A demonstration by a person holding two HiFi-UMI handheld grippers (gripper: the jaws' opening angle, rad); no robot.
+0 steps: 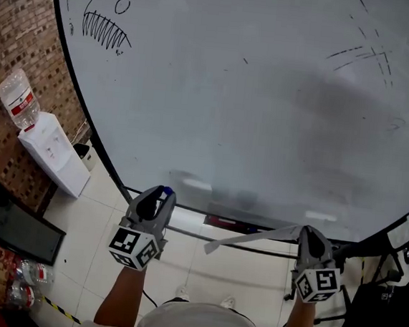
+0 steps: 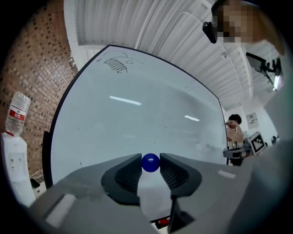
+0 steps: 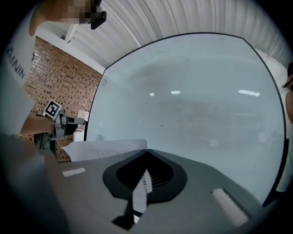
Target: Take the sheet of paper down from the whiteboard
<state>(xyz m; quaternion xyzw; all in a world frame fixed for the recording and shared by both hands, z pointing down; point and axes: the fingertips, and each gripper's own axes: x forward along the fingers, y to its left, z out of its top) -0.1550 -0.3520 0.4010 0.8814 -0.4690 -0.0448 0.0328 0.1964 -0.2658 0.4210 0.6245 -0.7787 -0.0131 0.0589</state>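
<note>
Head view gives us the whiteboard [image 1: 254,92] filling the upper frame, with a toothed doodle in its top left corner. Below its lower edge, the left gripper [image 1: 160,191] carries a small blue ball [image 1: 164,189] at its tip. The right gripper [image 1: 306,232] is clamped on the sheet of paper [image 1: 244,239]. The sheet is off the board and stretches leftward from the jaws, over the tiled floor. Against the brick wall at left stands a white water dispenser [image 1: 54,152] with a clear bottle [image 1: 17,102] upended in its top. Near it on the floor lies a wrapped pack of bottles [image 1: 24,278]; we cannot make out how full they are.

Left gripper view shows us the left gripper [image 2: 150,159] with its jaws pressed on either side of the blue ball [image 2: 150,162], the whiteboard [image 2: 137,119] beyond. The dispenser [image 2: 13,160] and its bottle [image 2: 16,114] sit at the left edge.

Right gripper view shows us the right gripper [image 3: 146,151] with its jaws closed together on the sheet of paper [image 3: 105,148]. One part spreads out to the left of the jaws and a printed strip hangs between them, with the whiteboard [image 3: 192,100] behind.
</note>
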